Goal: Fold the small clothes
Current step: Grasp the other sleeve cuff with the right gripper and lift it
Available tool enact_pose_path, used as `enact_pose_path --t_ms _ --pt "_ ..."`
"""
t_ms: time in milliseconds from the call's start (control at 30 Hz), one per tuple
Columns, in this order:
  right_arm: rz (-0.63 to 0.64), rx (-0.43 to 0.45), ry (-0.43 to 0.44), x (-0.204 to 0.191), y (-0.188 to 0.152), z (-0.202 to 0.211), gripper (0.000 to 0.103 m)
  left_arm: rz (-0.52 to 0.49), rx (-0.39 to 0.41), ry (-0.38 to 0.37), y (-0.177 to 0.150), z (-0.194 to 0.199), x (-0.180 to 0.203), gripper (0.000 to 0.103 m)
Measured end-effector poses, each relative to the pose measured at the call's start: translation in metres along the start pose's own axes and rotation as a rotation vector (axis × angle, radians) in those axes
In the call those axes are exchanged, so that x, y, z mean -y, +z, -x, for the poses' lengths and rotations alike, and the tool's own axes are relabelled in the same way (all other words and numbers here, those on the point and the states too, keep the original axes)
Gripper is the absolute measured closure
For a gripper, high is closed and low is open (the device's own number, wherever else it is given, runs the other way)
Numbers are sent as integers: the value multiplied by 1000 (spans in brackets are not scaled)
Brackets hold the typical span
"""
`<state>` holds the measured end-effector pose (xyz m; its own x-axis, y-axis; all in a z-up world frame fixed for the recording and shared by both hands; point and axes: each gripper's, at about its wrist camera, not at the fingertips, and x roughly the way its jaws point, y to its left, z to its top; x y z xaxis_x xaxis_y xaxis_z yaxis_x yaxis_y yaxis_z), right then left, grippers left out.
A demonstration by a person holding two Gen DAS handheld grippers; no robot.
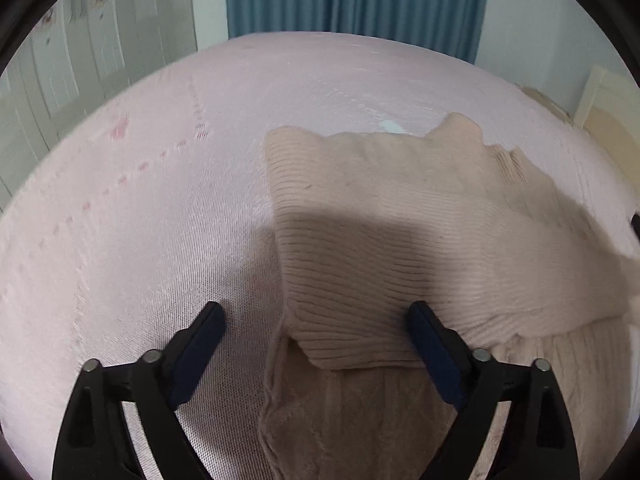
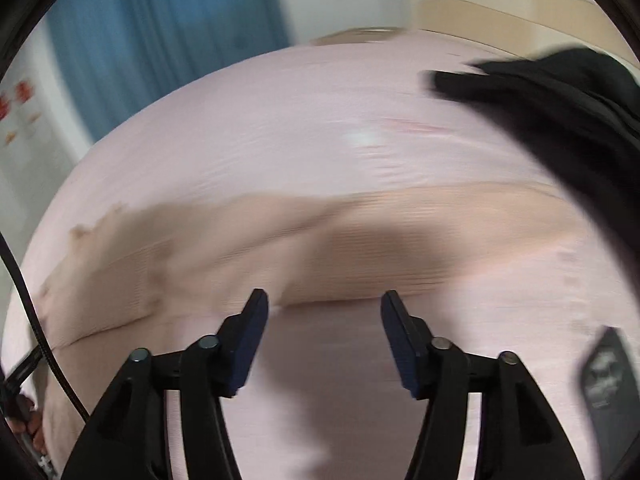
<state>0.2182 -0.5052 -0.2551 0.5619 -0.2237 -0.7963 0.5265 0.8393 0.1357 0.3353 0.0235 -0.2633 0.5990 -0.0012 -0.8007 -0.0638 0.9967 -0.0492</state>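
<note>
Since a ribbed panel is already lying doubled over the sweater (image 1: 400, 240), the left gripper (image 1: 316, 328) is hovering released, jaws spread astride the fold's near corner, pads clear of the knit. The sweater is sitting right of the bed's (image 1: 140, 220) middle, flat for the next fold. The right gripper (image 2: 325, 320) is hanging empty and parted over bare sheet beside the sweater's edge; heavy blur. A black garment (image 2: 560, 120) is waiting toward the far right corner. No readable writing or labels.

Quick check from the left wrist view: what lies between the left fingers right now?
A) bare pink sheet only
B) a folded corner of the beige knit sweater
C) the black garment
B: the left gripper is open over the folded corner of the beige knit sweater, unpinched.
</note>
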Motion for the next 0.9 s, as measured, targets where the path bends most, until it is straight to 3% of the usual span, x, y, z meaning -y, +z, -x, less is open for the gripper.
enact_pose_path --t_ms 100,200,300,400,600,667,700,733,767,900 --pt "-109 -13 -60 56 11 -4 39 -27 9 37 0 0 6 8" --pt "-158 -33 -70 81 16 -15 39 -39 11 55 1 -2 8 7" --pt "-183 -76 -67 93 19 -35 38 -29 7 52 2 -4 6 4" --pt "-192 -50 -68 91 26 -44 30 -34 6 60 3 -5 6 3" --pt "-179 -36 -162 89 47 -67 29 -32 4 57 5 -7 4 3" --pt "-181 -12 -215 92 53 -69 48 -31 4 56 5 -8 3 3" --pt "-169 -2 -230 92 56 -70 72 -30 4 55 5 -8 2 3" --pt "-142 5 -229 91 59 -70 88 -29 3 53 5 -8 2 3" --pt "-123 1 -228 91 61 -70 98 -28 3 52 5 -8 2 3" --pt "-33 50 -295 69 68 -48 98 -23 4 43 4 -8 0 3"
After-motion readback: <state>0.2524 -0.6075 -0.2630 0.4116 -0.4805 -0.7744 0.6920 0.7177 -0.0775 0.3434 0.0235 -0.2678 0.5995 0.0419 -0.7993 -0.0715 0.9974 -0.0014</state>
